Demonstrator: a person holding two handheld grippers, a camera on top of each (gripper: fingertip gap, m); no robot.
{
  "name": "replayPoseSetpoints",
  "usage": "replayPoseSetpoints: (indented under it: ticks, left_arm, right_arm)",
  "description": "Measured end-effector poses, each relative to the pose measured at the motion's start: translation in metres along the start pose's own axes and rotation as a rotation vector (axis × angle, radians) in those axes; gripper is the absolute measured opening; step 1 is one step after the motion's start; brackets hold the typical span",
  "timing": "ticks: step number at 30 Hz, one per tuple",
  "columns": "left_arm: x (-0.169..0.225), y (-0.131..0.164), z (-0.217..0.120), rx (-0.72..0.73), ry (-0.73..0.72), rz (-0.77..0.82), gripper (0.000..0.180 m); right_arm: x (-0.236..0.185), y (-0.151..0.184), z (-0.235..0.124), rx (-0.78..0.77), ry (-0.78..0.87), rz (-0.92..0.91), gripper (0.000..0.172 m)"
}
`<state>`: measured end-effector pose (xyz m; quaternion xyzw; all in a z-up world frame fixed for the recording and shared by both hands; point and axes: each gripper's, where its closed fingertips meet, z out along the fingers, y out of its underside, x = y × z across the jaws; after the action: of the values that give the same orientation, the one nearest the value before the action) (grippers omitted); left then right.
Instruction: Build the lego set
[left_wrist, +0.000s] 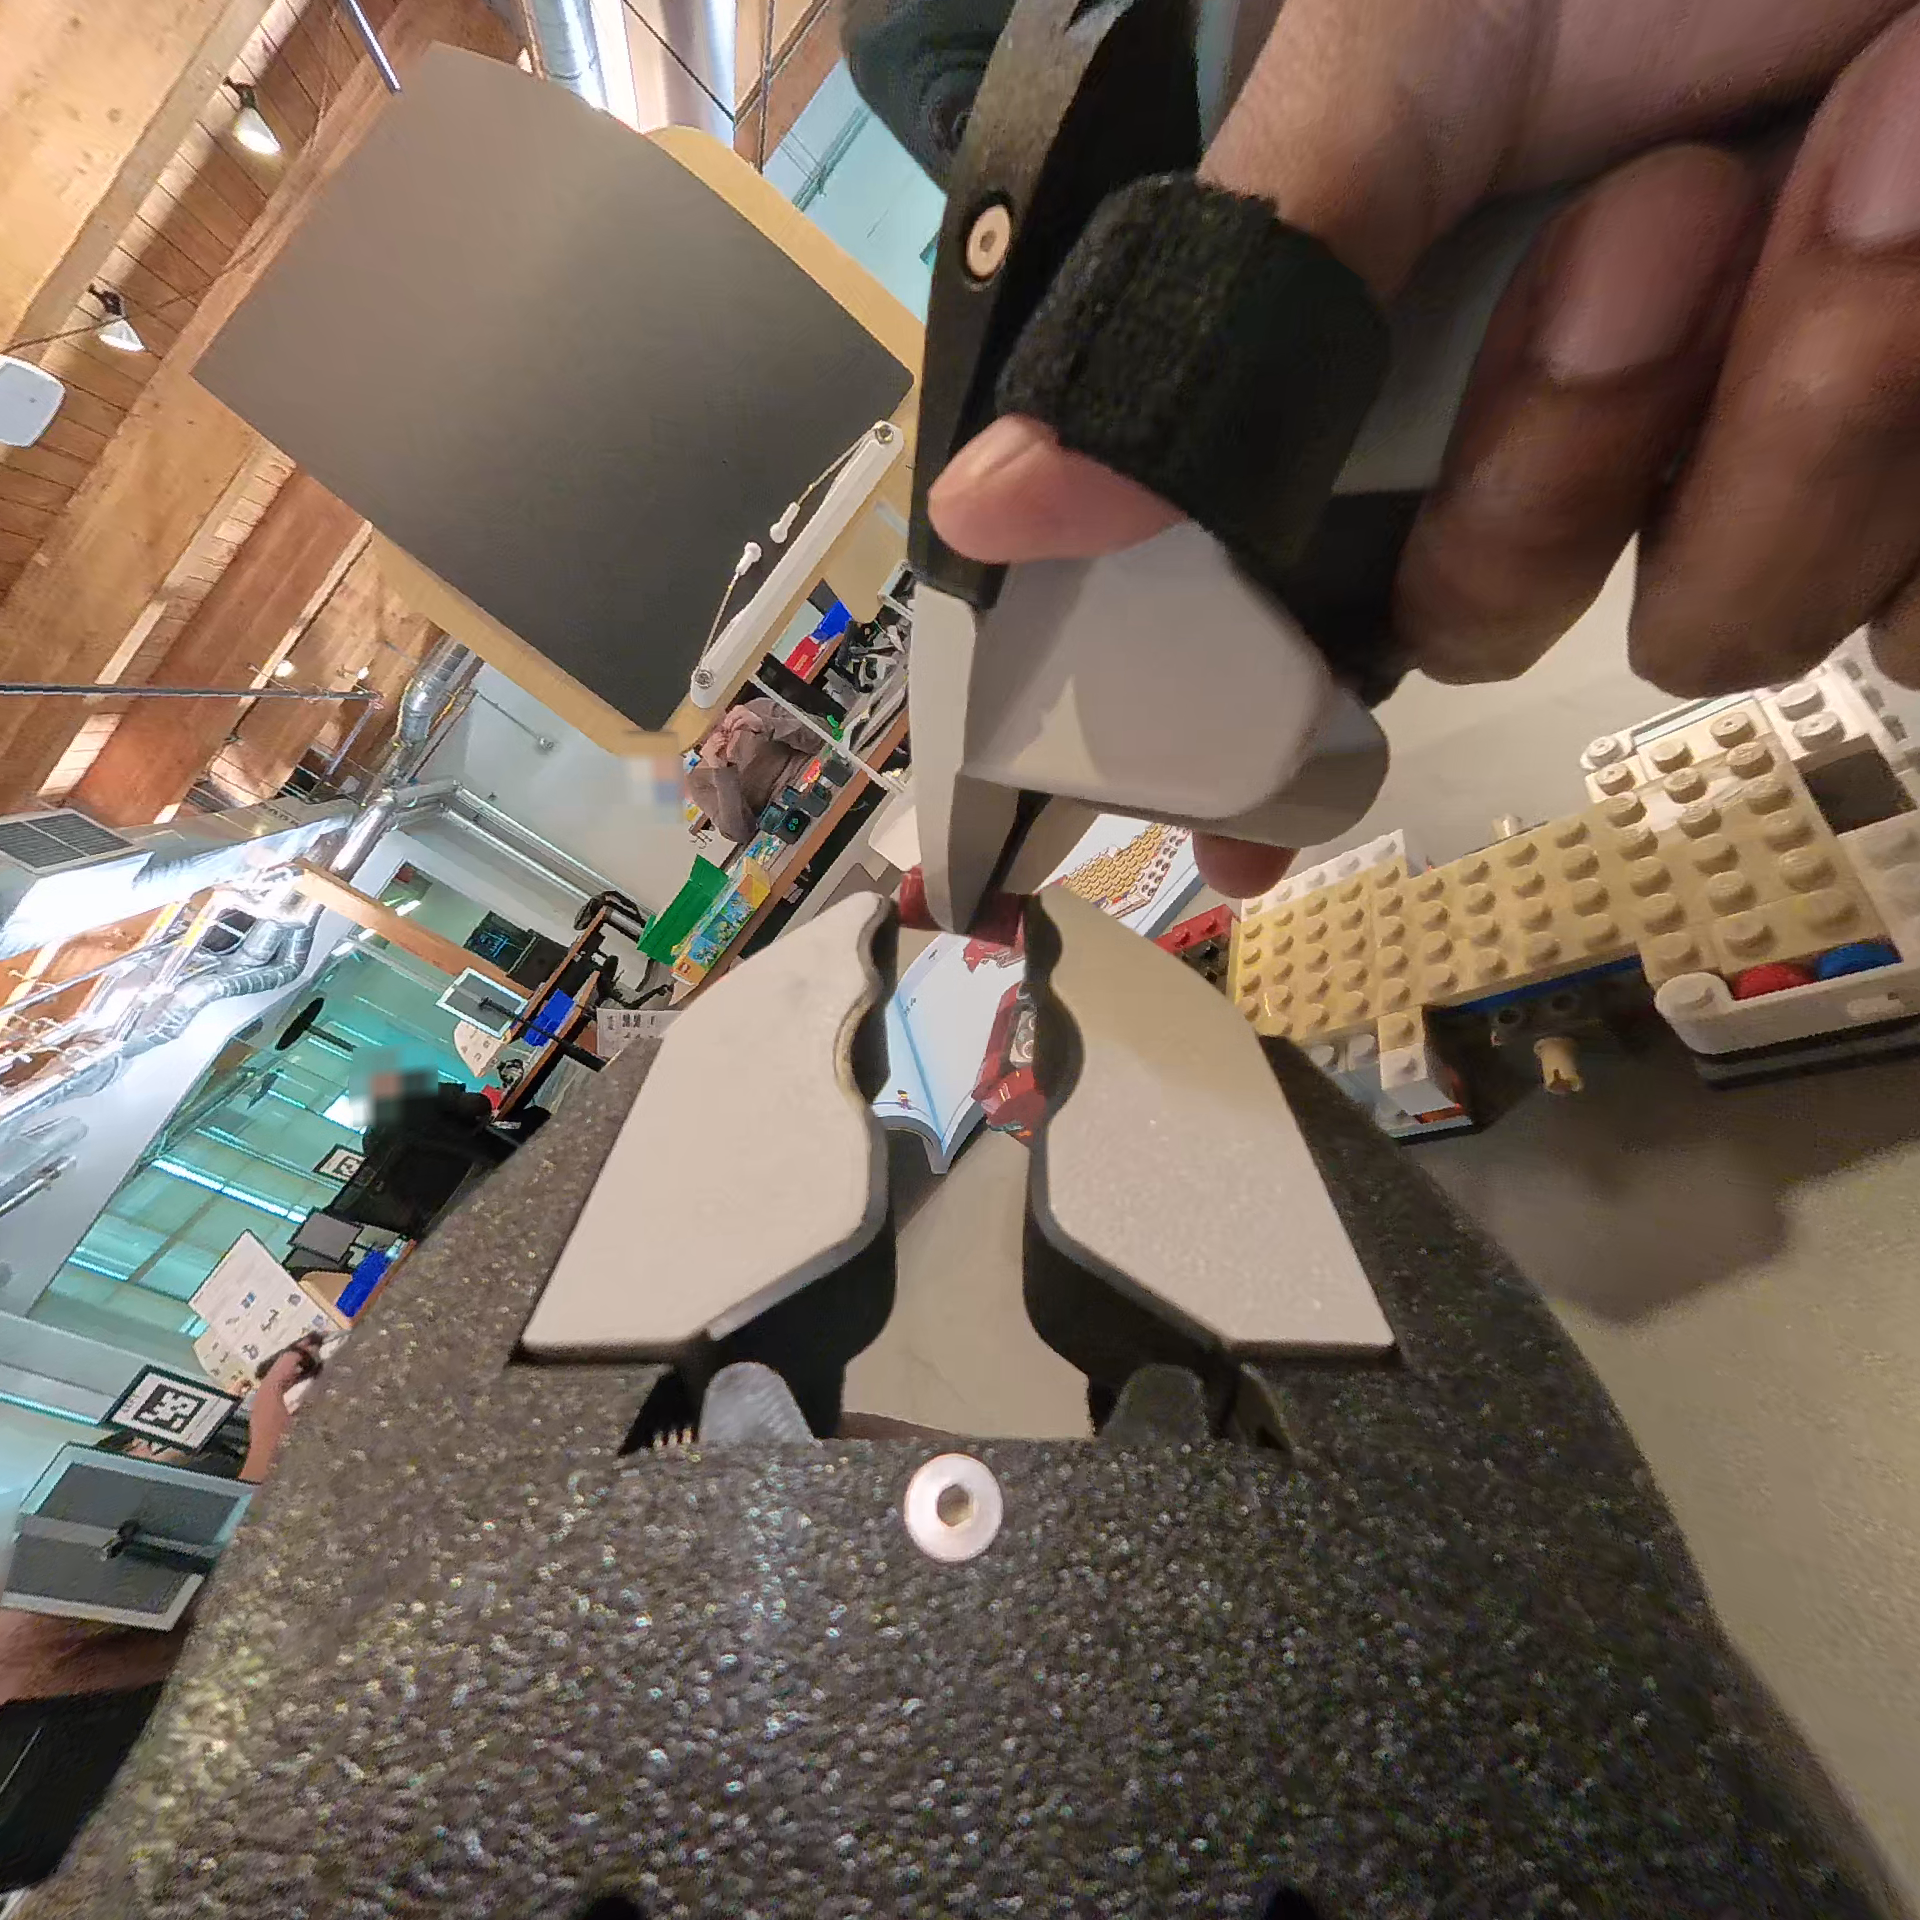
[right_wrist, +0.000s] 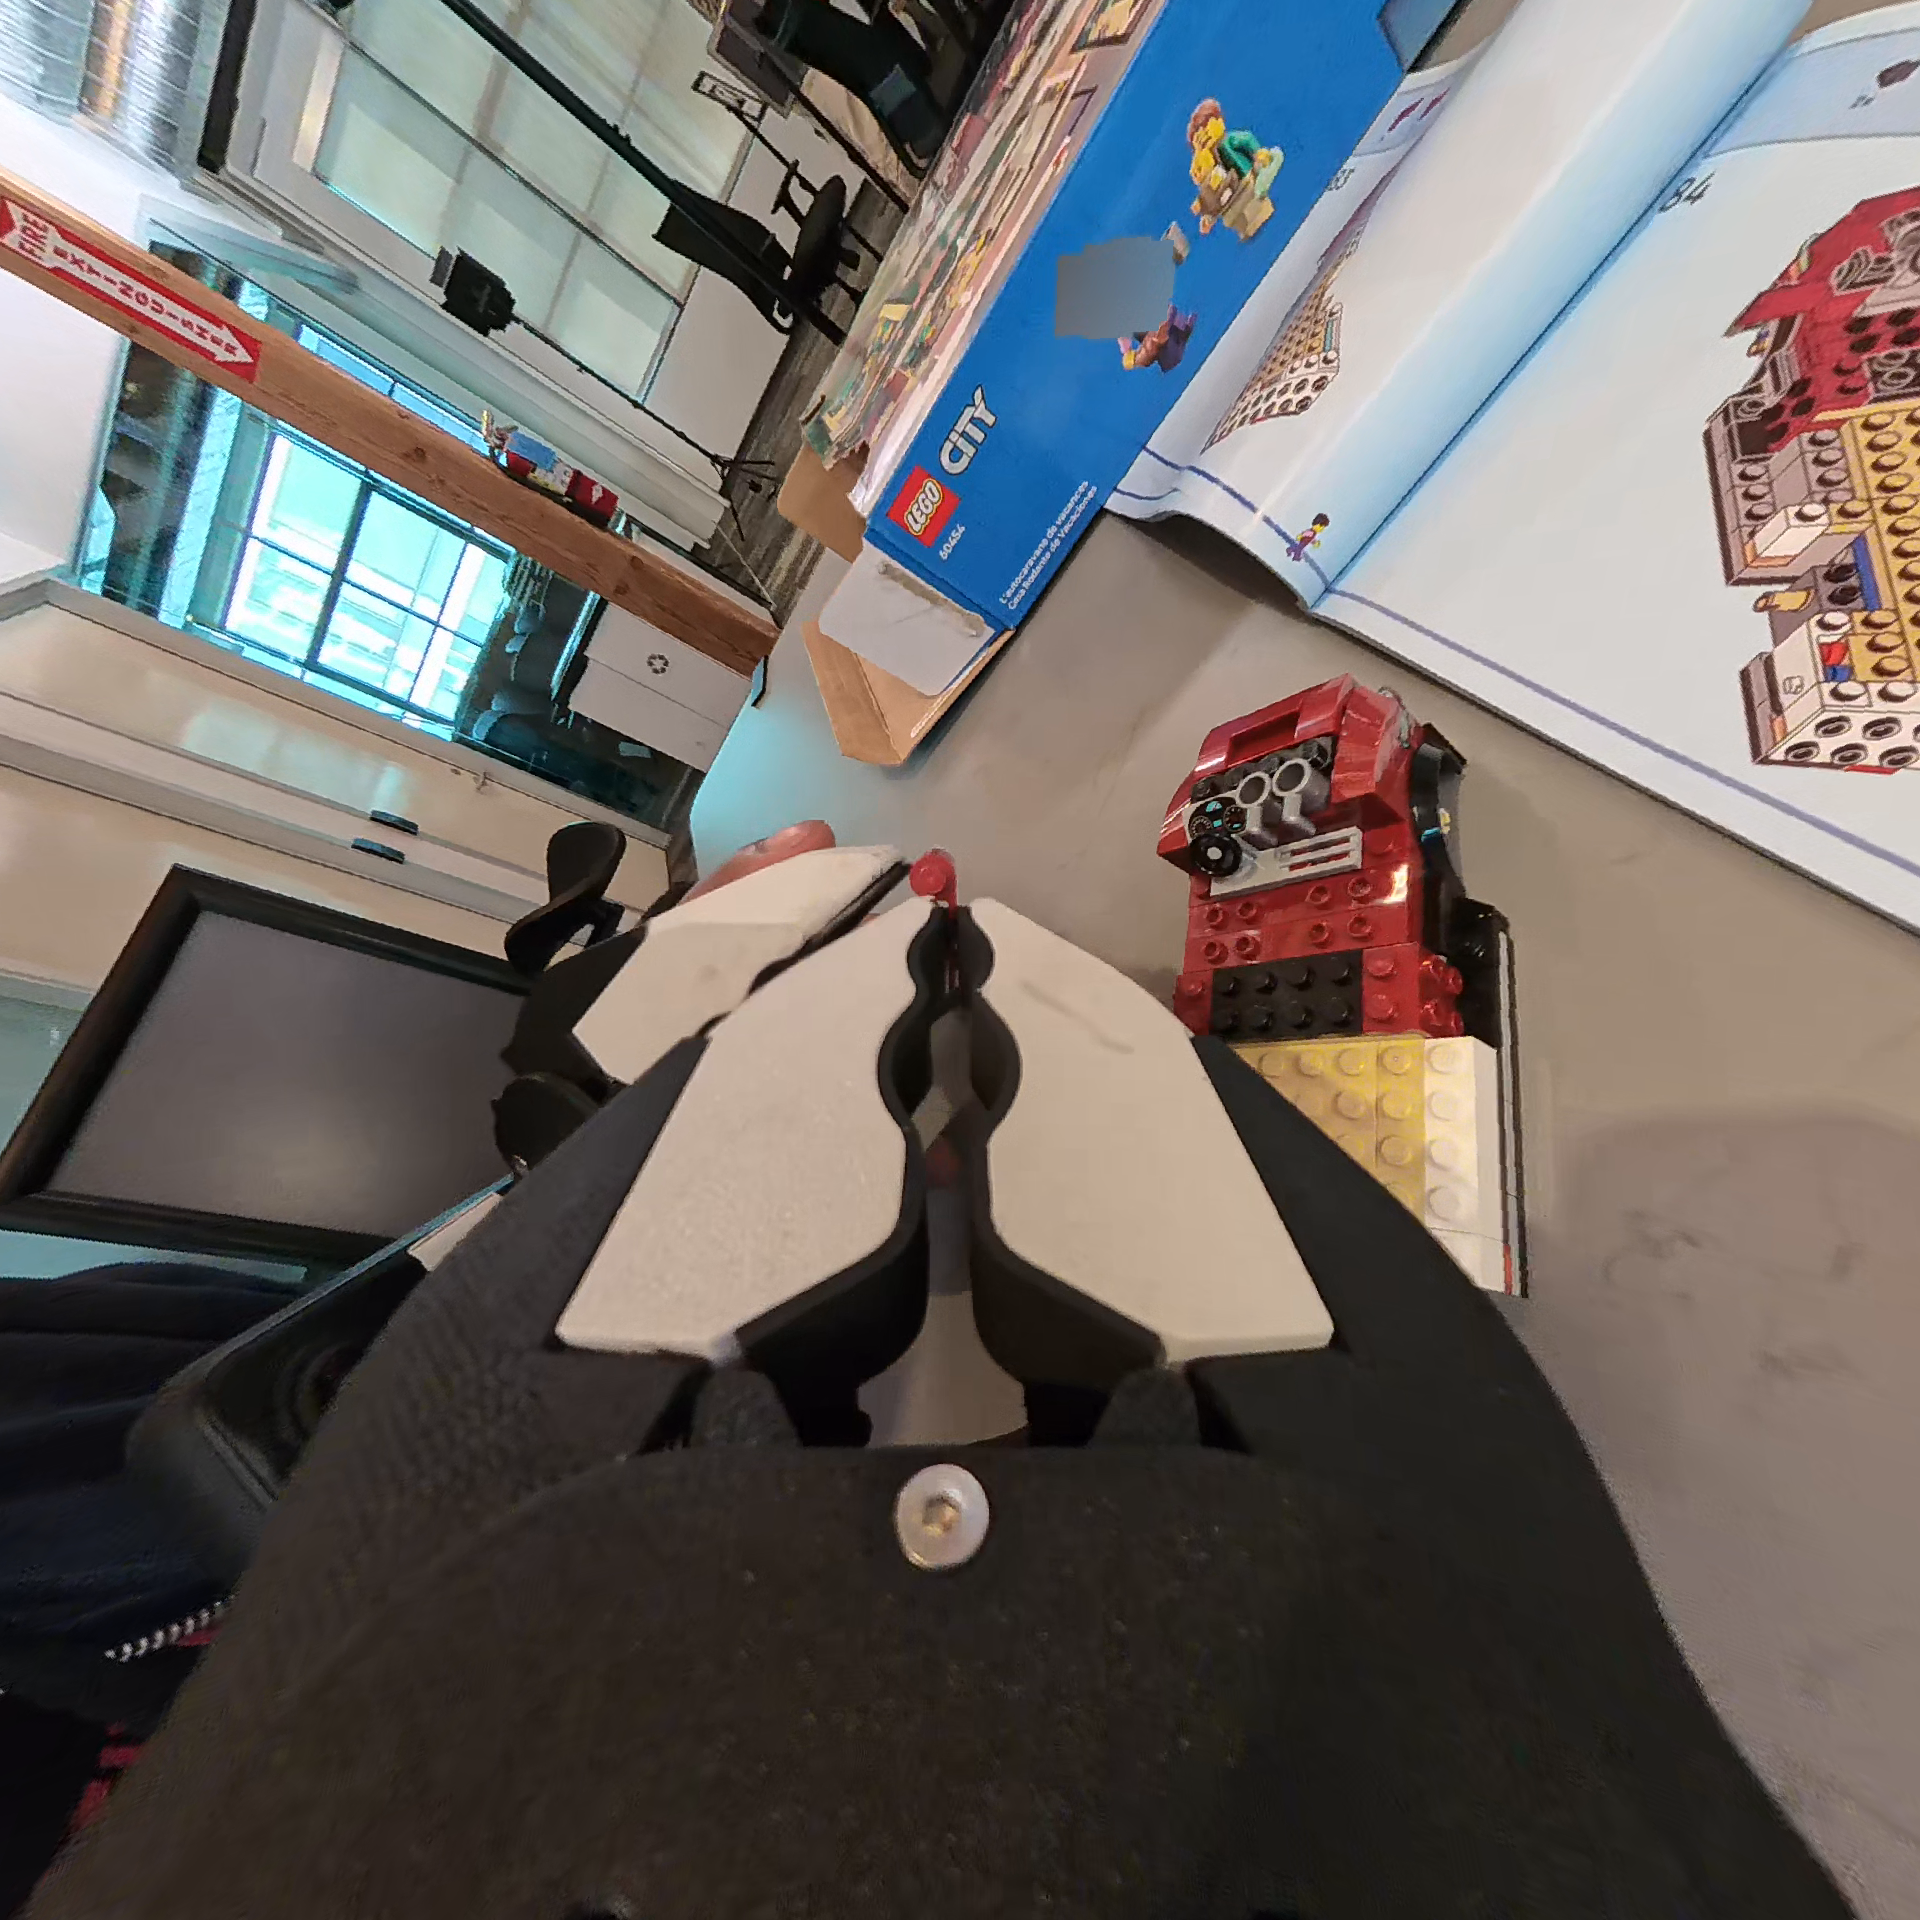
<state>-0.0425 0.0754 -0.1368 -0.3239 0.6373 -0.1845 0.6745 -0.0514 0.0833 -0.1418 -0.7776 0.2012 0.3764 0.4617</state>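
Red brick piece (right_wrist: 932, 871) clamped thinly at right gripper (right_wrist: 951, 914) tips, between left gripper's (left_wrist: 961, 914) parted jaws; may slip free if nudged.

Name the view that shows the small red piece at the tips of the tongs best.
The right wrist view: the small red piece pokes out clearly, pinched between the right tongs' tips, against the grey table. The left wrist view shows only dark red bits mostly hidden behind those tips, between the left tongs' parted tips.
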Motion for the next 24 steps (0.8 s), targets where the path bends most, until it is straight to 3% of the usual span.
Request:
replayPoseSetpoints:
  ticks: [15,24]
  left_arm:
    - [-0.001,-0.0022,-0.0032,-0.001,-0.032,0.067,0.015]
    - [-0.0044,-0.0032,-0.0067,0.046,0.03,-0.104,0.013]
  right_arm:
    - [-0.0036,-0.0005,-0.0007,0.041,-0.044,0.081,0.001]
    - [-0.0075,-0.0011,-0.0003,0.06,-0.107,0.143,0.004]
